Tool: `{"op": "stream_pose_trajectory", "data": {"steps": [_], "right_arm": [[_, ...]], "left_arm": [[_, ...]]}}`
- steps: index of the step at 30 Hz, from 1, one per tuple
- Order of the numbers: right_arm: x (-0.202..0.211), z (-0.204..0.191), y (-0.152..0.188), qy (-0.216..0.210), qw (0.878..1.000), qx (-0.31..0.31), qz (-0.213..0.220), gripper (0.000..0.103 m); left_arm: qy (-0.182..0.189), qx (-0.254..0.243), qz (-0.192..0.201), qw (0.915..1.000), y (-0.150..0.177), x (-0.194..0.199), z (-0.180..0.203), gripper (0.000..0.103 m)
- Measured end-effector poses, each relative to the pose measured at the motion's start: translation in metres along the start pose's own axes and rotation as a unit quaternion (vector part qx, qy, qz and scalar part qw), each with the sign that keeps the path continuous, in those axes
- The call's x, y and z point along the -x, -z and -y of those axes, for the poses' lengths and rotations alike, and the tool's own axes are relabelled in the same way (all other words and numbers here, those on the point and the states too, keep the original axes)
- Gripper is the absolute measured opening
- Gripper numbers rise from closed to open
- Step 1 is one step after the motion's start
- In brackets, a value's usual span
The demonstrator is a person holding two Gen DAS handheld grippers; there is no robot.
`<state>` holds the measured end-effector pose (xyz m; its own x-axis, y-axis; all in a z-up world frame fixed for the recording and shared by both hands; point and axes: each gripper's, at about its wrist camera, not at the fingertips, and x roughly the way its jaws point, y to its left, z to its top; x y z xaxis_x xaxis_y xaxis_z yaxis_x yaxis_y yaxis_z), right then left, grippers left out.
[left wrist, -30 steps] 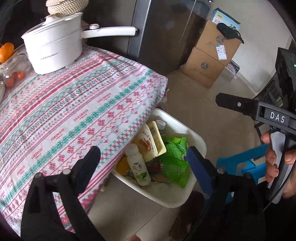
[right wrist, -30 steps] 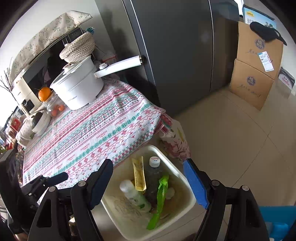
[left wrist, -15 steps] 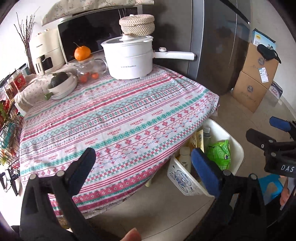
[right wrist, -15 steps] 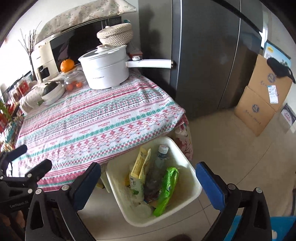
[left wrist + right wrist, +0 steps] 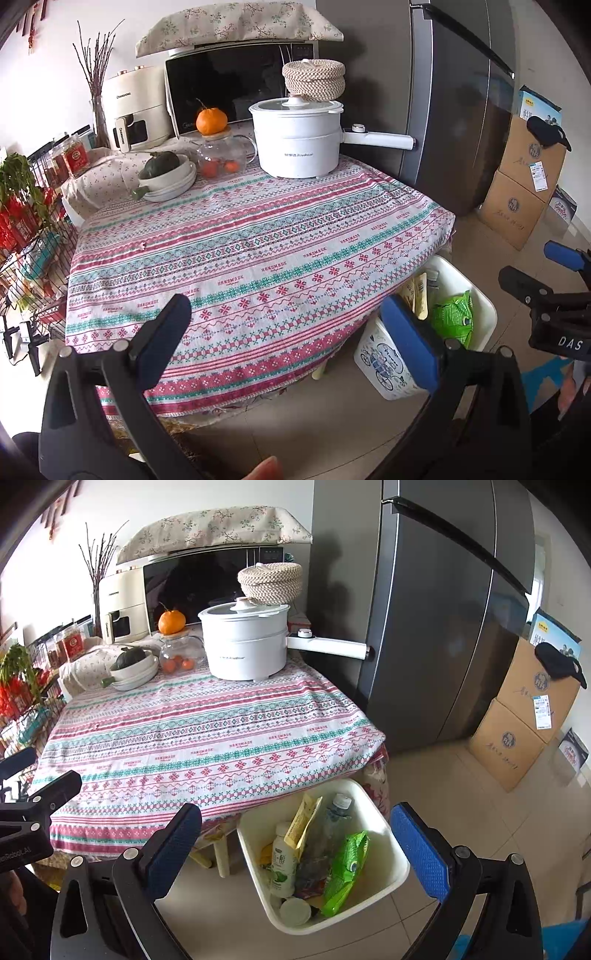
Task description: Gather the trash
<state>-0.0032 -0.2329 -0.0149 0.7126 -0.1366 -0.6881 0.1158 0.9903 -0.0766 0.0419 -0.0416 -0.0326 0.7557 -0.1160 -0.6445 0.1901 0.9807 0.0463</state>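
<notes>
Evidently no trash shows on the bench [image 5: 258, 236]; the bin [image 5: 391, 882] sits below the right tongs [image 5: 295, 849], nearer than the left tongs [image 5: 284, 332]. Both gape empty.

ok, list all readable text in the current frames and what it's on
"HANDMADE", repeated on the tablecloth
"DAS" on the right gripper body
"Royalstar" on the white pot; characters before it unreadable
"CHANGHONG" on the cream appliance, barely legible
Labels on cardboard boxes, bottle, red jars: too small
</notes>
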Motion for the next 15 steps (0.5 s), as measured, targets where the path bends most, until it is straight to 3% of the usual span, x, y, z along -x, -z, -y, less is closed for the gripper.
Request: {"op": "stream_pose_trajectory", "data": {"steps": [15], "right_arm": [[-0.0056,0.0025,0.0043,0.0,1.0,-0.006,-0.012,0.103]], "left_arm": [[0.014,-0.001,-0.014,0.9998,0.0049,-0.0025,0.0077,0.102]]}}
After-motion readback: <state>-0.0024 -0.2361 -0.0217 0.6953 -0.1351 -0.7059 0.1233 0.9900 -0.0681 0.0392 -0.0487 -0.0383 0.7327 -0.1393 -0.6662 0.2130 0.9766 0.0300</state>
